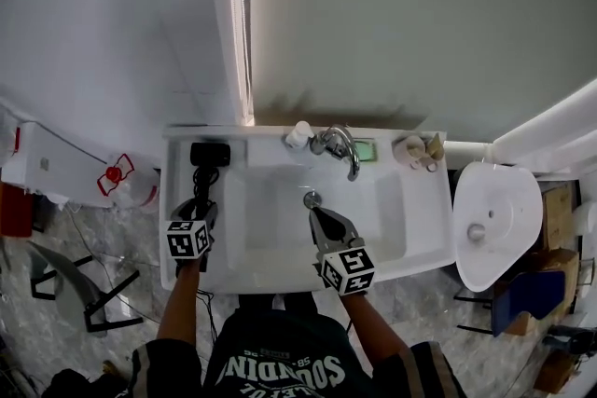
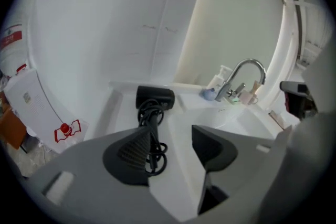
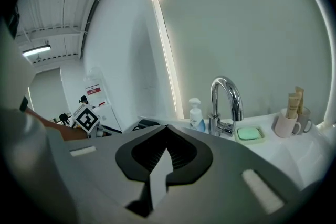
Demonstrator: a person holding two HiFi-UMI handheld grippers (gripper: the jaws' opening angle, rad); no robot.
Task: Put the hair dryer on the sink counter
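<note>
The black hair dryer (image 1: 210, 154) lies on the white sink counter (image 1: 182, 247), left of the basin, with its handle and coiled cord (image 2: 152, 136) pointing toward me. My left gripper (image 1: 200, 206) stands open just over the cord end. In the left gripper view (image 2: 173, 132) its left finger (image 2: 131, 152) covers part of the cord, and the pads press on nothing. My right gripper (image 1: 313, 213) hangs over the basin near the drain, shut and empty; its tips meet in the right gripper view (image 3: 166, 126).
A chrome faucet (image 1: 340, 146) stands behind the basin with a soap bottle (image 1: 298, 135), a green soap dish (image 1: 364, 150) and a cup (image 1: 410, 149). A second white basin (image 1: 494, 219) is at the right. A wall rises behind the counter.
</note>
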